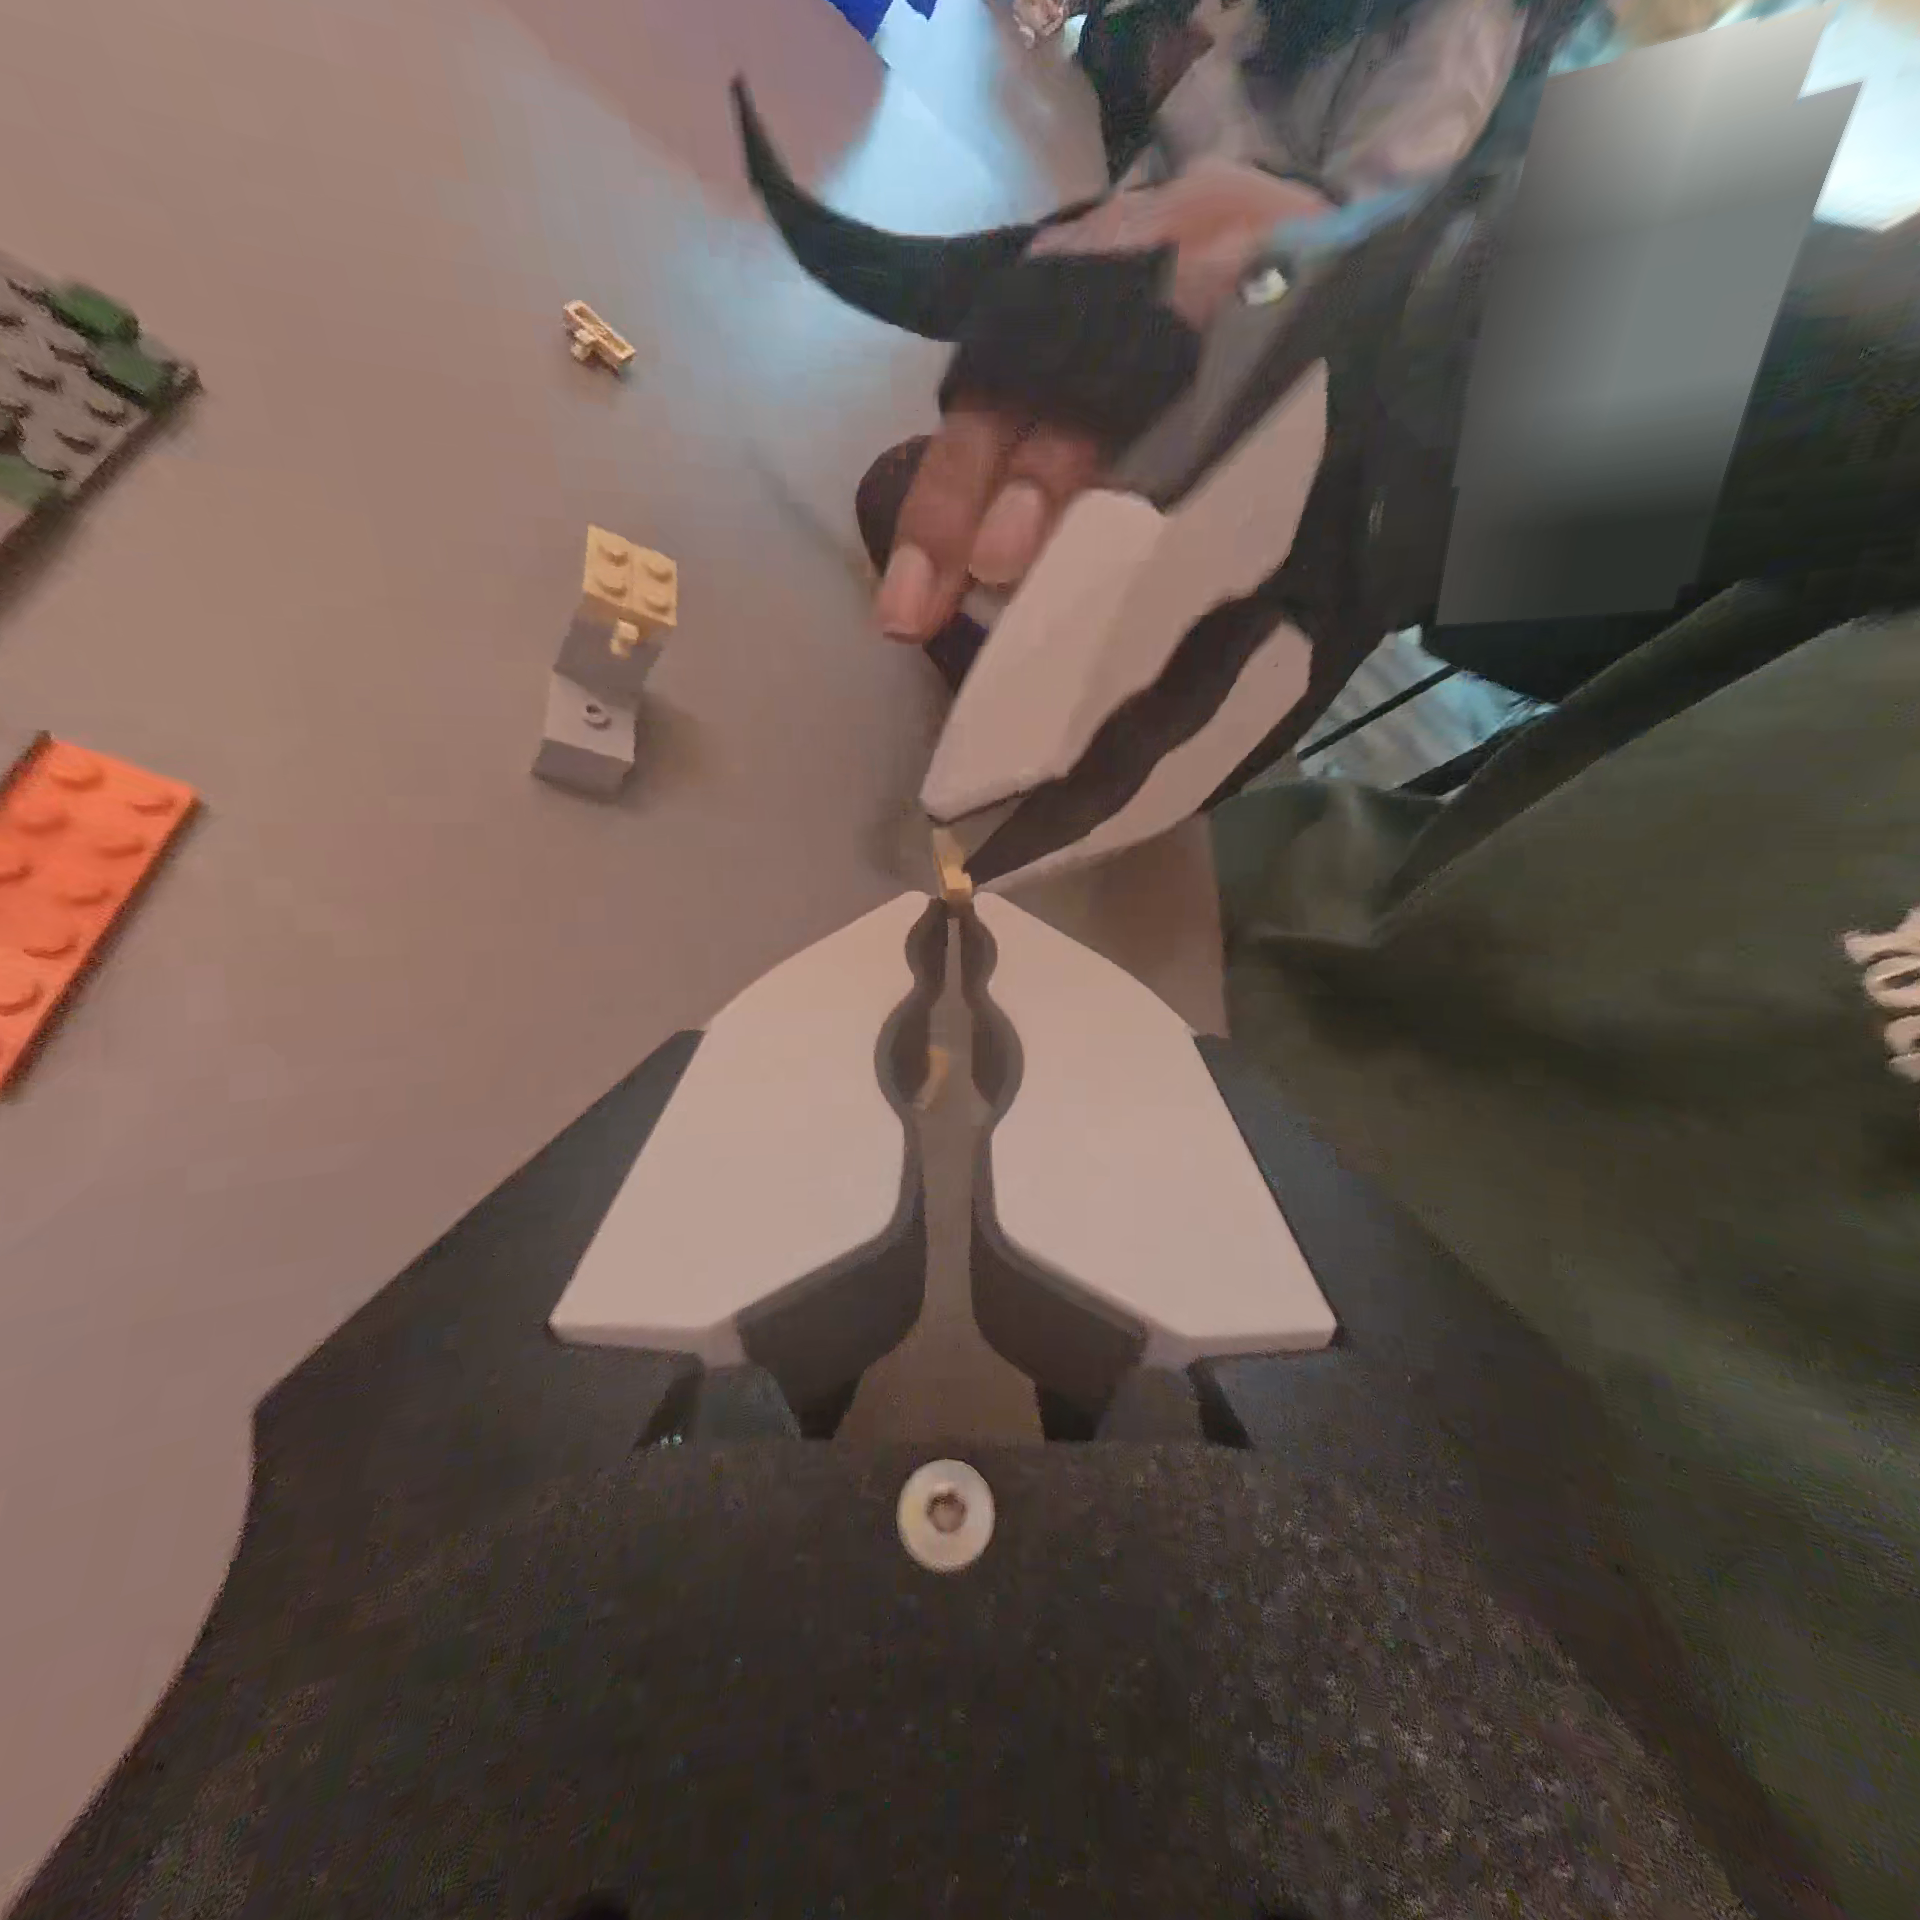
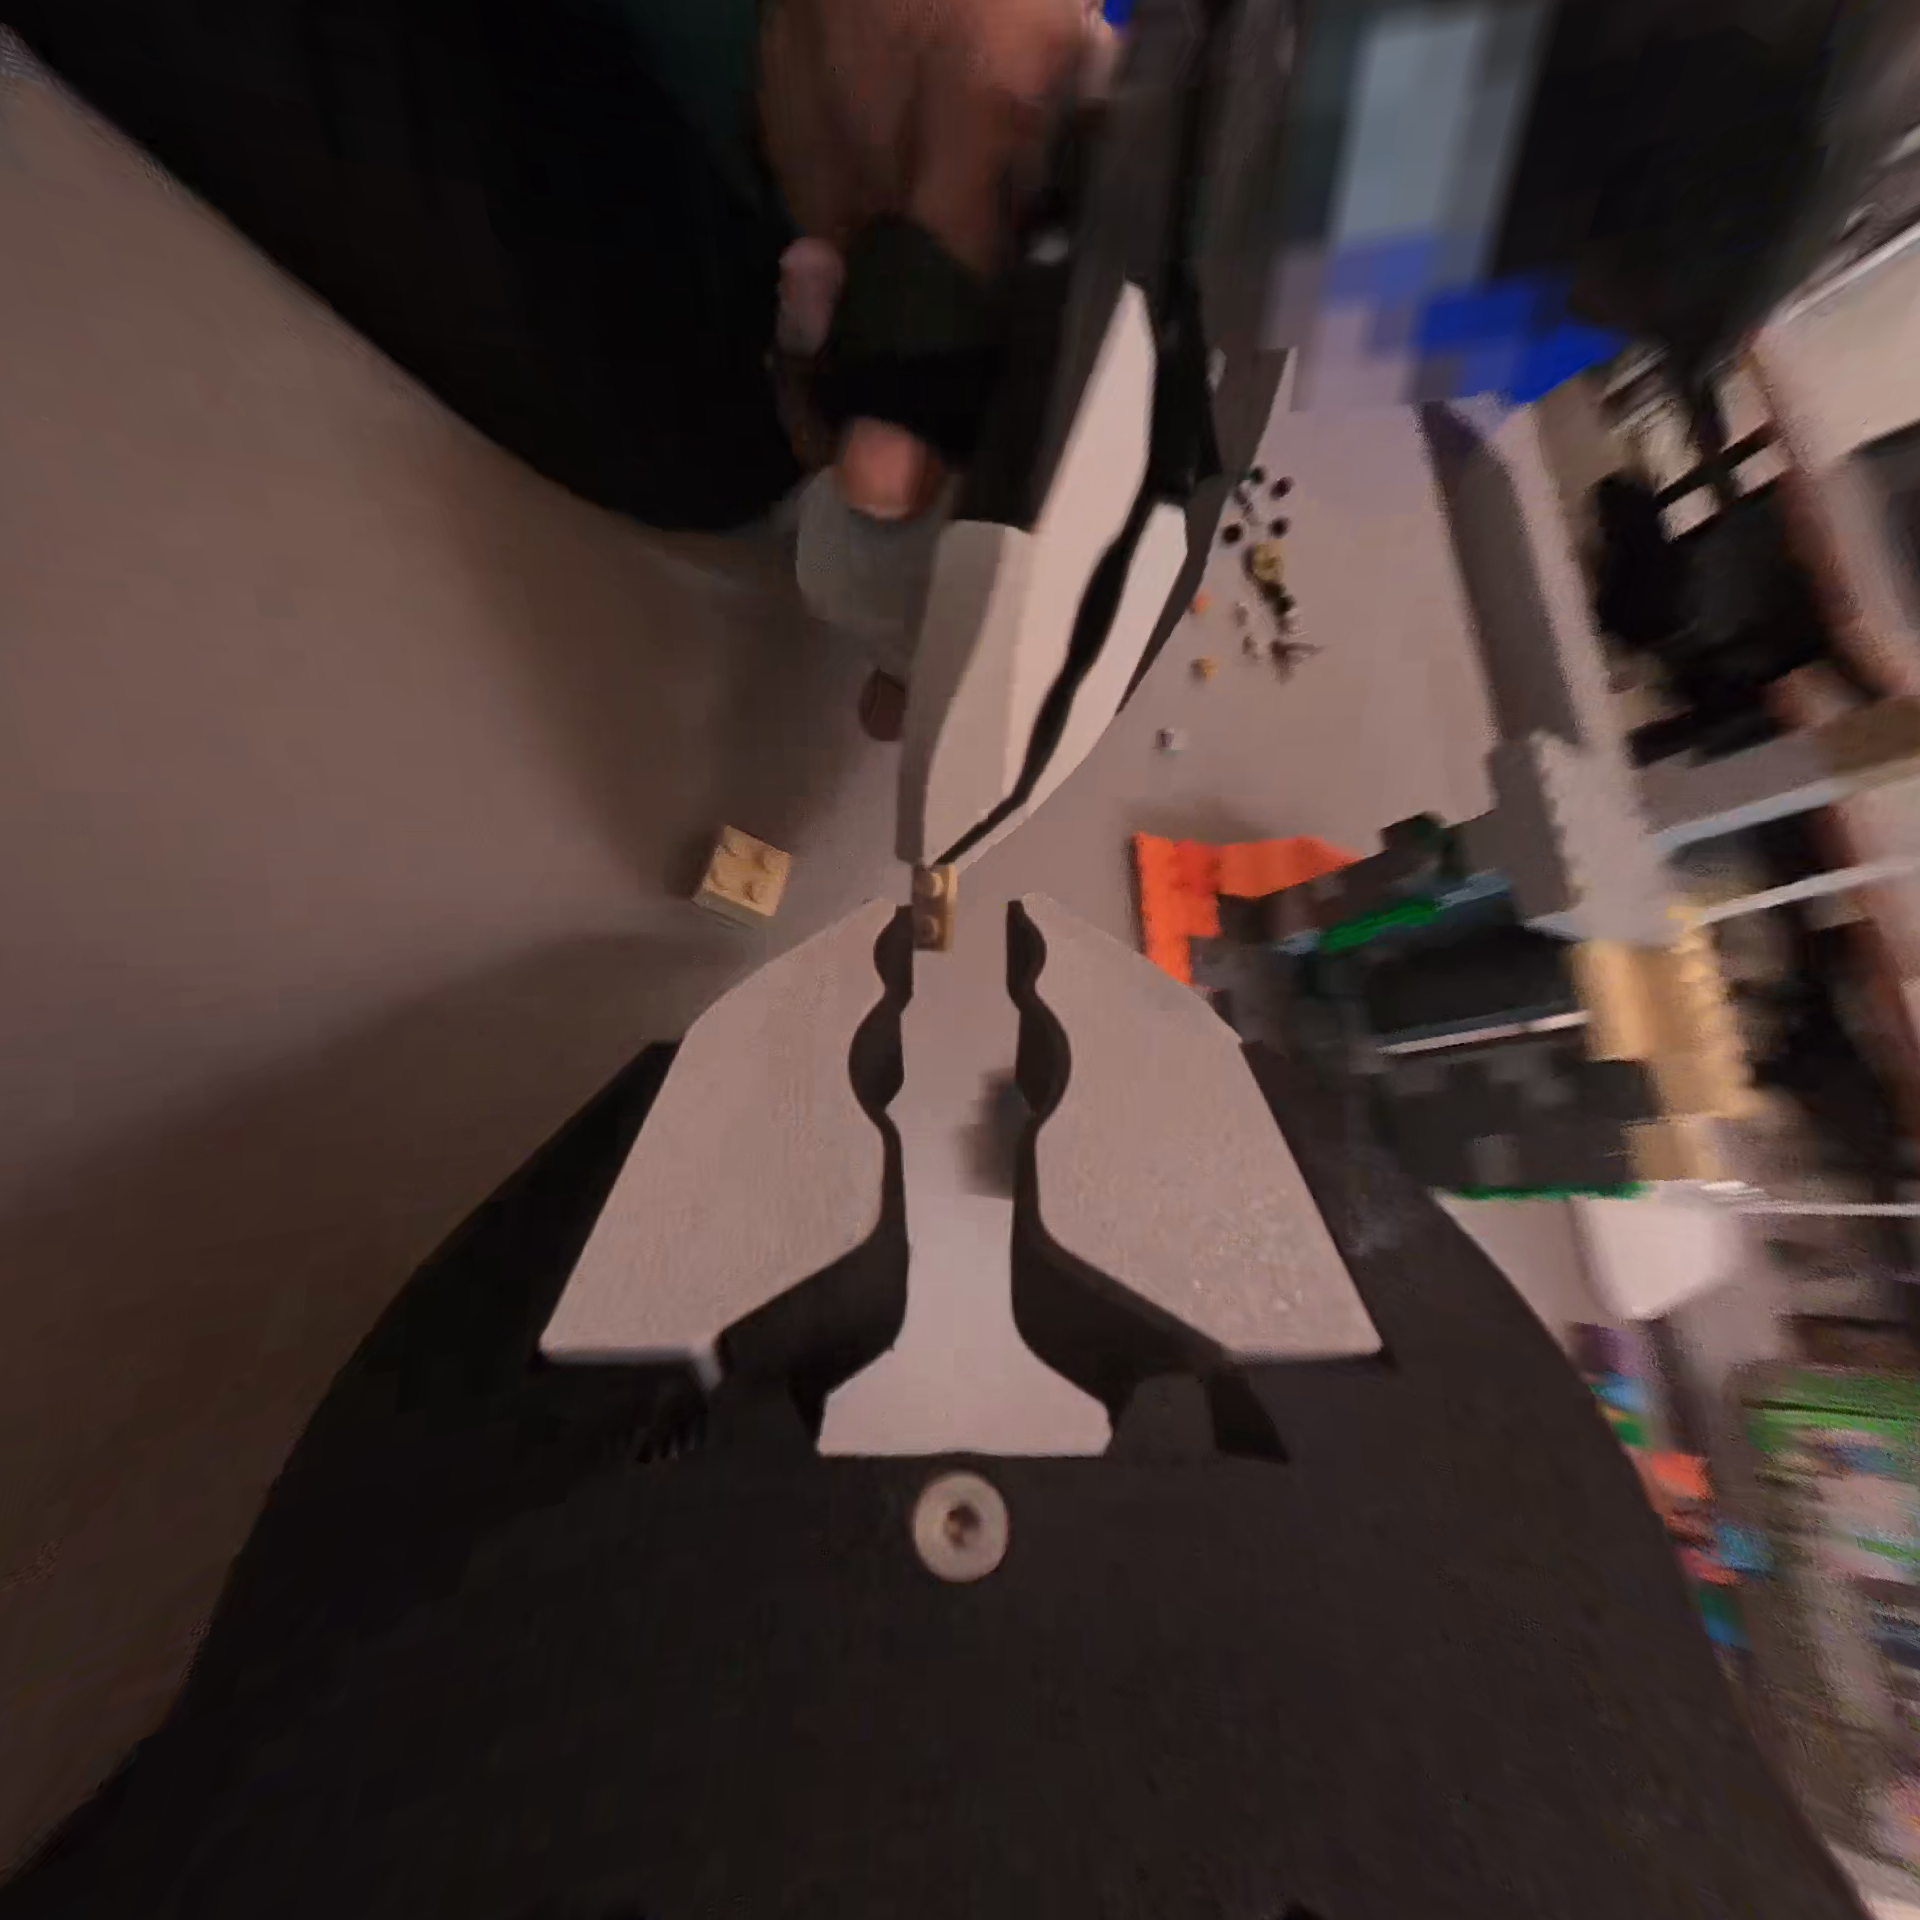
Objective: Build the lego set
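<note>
The left gripper (image 1: 954, 902) is pinching a small tan two-stud plastic plate (image 1: 952, 871) at its very tips, its two pale grey fingers (image 1: 831, 1039) drawn almost together on the plate's thin edges. This tan plate is the landmark here; it is being held in the air above the grey tabletop (image 1: 416, 987).

The right gripper (image 2: 961, 914) is facing the left one tip to tip, with its jaws standing narrowly apart. The tan plate (image 2: 935, 909) is lying against the right gripper's left finger (image 2: 810, 1039), while a clear gap is showing between the plate and the other finger, so this gripper is not gripping it. In the right wrist view the left gripper (image 2: 928, 860) is coming down from above, its tips closed on the plate's upper end.

Left of the tan plate and beyond it, a small stack of a tan four-stud brick on a grey bracket piece (image 1: 608, 665) is standing on the table. Further beyond that, a tiny tan clip piece (image 1: 598, 335) is lying by itself. Well left of the plate, a flat orange studded plate (image 1: 73, 883) is sitting at the view's edge, and a dark grey and green studded baseplate (image 1: 73, 384) is lying beyond it. A person's hand (image 1: 966, 530) is wrapping the right gripper's handle above the plate. Right of the plate, dark green cloth (image 1: 1558, 1039) is filling the view.
</note>
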Action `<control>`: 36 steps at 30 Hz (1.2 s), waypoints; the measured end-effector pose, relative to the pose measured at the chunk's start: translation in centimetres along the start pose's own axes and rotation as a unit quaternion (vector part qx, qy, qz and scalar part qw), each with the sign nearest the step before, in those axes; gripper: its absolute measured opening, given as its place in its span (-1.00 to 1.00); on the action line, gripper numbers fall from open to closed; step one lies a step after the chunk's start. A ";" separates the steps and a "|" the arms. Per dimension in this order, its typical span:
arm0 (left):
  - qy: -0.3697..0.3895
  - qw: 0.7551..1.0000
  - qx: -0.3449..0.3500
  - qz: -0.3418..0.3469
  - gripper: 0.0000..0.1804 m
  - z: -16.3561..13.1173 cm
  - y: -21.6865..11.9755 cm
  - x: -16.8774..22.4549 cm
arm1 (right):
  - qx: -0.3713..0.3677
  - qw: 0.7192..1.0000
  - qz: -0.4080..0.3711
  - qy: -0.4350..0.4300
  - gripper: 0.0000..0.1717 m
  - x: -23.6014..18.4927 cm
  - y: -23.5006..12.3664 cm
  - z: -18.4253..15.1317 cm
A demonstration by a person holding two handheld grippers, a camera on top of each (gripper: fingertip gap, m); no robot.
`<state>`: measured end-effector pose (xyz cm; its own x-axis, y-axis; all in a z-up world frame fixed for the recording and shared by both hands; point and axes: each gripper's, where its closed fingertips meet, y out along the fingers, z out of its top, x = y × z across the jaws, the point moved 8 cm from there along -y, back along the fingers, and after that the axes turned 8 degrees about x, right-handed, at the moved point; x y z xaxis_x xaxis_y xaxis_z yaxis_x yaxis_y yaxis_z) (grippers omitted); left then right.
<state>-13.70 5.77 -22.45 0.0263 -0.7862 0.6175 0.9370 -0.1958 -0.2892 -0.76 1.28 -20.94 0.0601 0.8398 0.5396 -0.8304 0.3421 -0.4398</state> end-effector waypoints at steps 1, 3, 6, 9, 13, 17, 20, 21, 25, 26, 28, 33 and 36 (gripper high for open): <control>-0.015 1.000 0.006 -0.009 -0.98 0.1 0.0 -0.1 | -0.006 0.999 -0.008 -0.037 -0.81 -0.4 0.1 0.1; -0.030 0.999 0.009 -0.015 -0.98 0.3 0.1 -0.4 | -0.012 0.997 -0.016 -0.068 -0.84 -0.7 0.2 0.1; -0.035 0.999 0.010 -0.016 -0.98 0.3 0.2 -0.5 | -0.016 0.997 -0.024 -0.069 -0.93 -0.4 0.2 0.0; -0.022 1.000 0.007 -0.015 -0.97 0.3 0.0 -0.4 | -0.006 0.998 -0.007 -0.054 -0.99 0.0 0.1 0.2; 0.063 0.998 -0.016 0.017 -1.00 0.0 -1.0 0.4 | -0.005 0.998 0.051 -0.040 -1.00 0.4 -0.1 0.4; 0.059 0.997 -0.018 0.050 -1.00 -0.3 -1.4 0.0 | -0.017 0.995 0.081 -0.052 -1.00 0.4 0.4 0.3; 0.084 0.993 -0.029 0.083 -1.00 -0.4 -1.8 -0.4 | -0.035 0.994 0.093 -0.043 -1.00 0.3 1.0 -0.2; 0.100 0.989 -0.036 0.101 -1.00 -0.5 -2.1 -0.5 | -0.041 0.993 0.101 -0.036 -1.00 0.2 1.2 -0.4; 0.169 0.966 -0.099 0.167 -0.92 -1.1 -2.9 -1.1 | -0.061 0.991 0.113 -0.019 -0.96 0.2 2.1 -0.5; 0.185 0.961 -0.123 0.167 -0.89 -1.6 -2.9 -1.0 | -0.065 0.991 0.118 -0.013 -0.96 0.2 2.4 -0.5; 0.218 0.948 -0.153 0.172 -0.82 -2.2 -2.8 -0.9 | -0.069 0.990 0.123 -0.007 -0.94 0.3 2.9 -0.3; 0.260 0.937 -0.174 0.154 -0.73 -3.0 -2.1 -0.8 | -0.064 0.990 0.124 0.000 -0.91 0.1 3.5 -0.1; 0.280 0.931 -0.185 0.144 -0.72 -2.8 -1.9 -1.0 | -0.062 0.990 0.124 0.004 -0.92 0.1 3.4 -0.1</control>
<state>-16.51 5.22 -24.56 -0.0252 -0.9993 0.0270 0.7322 -0.0368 -0.6801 -3.53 2.56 -22.44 -0.1323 0.9071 0.3996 -0.7459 0.1744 -0.6429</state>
